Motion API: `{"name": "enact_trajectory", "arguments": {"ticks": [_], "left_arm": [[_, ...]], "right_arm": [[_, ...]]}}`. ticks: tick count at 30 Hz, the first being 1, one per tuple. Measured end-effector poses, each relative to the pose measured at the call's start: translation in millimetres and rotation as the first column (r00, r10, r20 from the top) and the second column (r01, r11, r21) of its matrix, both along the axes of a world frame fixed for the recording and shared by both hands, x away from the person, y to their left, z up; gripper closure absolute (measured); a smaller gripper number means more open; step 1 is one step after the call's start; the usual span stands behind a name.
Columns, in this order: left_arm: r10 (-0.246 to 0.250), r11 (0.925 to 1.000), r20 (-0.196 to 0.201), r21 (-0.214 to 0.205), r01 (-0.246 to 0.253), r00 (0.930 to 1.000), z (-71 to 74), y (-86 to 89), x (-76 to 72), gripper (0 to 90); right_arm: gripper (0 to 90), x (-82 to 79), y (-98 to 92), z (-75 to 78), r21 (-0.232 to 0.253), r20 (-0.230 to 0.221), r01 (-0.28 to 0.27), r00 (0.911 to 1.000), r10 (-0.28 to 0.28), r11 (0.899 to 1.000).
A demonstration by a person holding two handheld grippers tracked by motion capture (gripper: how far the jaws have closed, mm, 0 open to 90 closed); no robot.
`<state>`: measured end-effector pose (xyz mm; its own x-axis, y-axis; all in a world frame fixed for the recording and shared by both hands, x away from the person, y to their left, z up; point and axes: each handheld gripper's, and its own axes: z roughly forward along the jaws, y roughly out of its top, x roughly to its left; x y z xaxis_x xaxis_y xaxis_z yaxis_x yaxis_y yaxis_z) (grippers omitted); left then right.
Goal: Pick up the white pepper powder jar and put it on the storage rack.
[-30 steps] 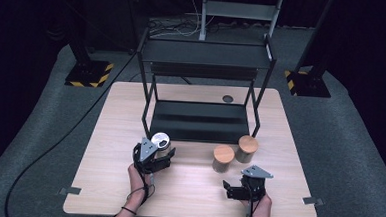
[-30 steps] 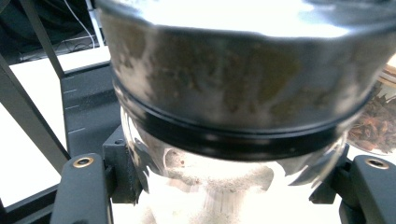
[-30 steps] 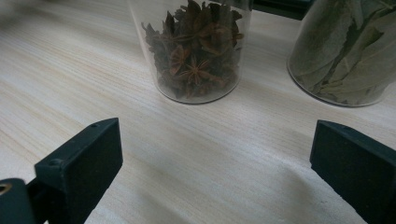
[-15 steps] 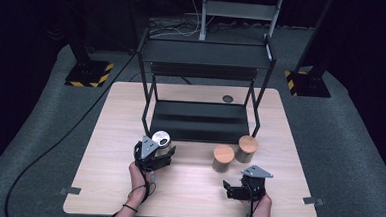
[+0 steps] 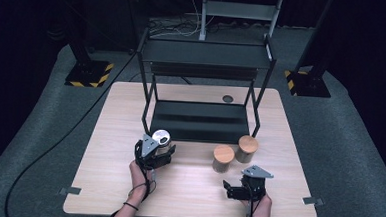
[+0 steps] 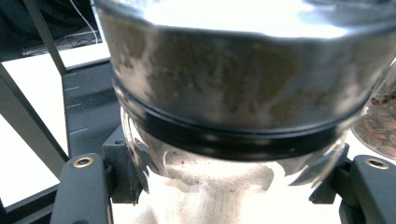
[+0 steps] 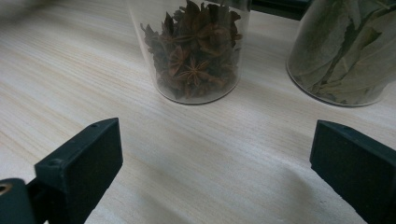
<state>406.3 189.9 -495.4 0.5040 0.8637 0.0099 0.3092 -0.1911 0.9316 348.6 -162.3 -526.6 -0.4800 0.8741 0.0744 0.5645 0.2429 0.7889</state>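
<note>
High view is showing the left gripper (image 5: 154,151) sitting left of centre in the frame, with its jaws clamped around a glass jar with a metal lid (image 5: 161,138), just in front of the black two-tier rack (image 5: 200,120). Left gripper view is backing that up: the jar (image 6: 233,93) is wedged between the two black jaws, glass body pressed on both sides, some pale powdery stuff inside.

Over at the lower right of the high view, the right gripper (image 5: 234,190) is resting low over the table (image 5: 102,184) with its jaws spread wide and nothing between them. Right gripper view is looking straight at the star anise jar (image 7: 194,51) at top centre and the bay leaf jar (image 7: 345,51) at top right, both standing on the wood.

My guess is this is early going: one jar picked up, none on the rack so far, and the two wooden-lidded ones are waiting untouched. Both shelves are looking bare to me.
</note>
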Motion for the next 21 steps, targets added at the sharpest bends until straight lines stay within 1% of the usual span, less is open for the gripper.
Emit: {"name": "enact_trajectory", "arguments": {"ticks": [6, 16, 21], "left_arm": [[0.003, 1.0, 0.0, 0.0, -0.003, 1.0, -0.7, -0.2, 2.9, 30.5], [0.007, 1.0, -0.002, 0.003, -0.007, 1.0, -0.9, -1.3, 7.5, 30.4], [0.009, 1.0, -0.004, -0.003, -0.009, 1.0, -0.6, -1.2, 9.9, 30.5]], "right_arm": [[1.6, -0.1, 0.5, 0.0, -0.005, 0.0, 0.0, 1.0, 0.0, 1.0], [1.6, 0.1, 0.2, 0.0, -0.001, -0.001, 0.0, 1.0, 0.0, 1.0], [1.7, -0.1, 0.0, 0.0, 0.0, 0.0, 0.001, 1.0, -0.001, 1.0]]}}
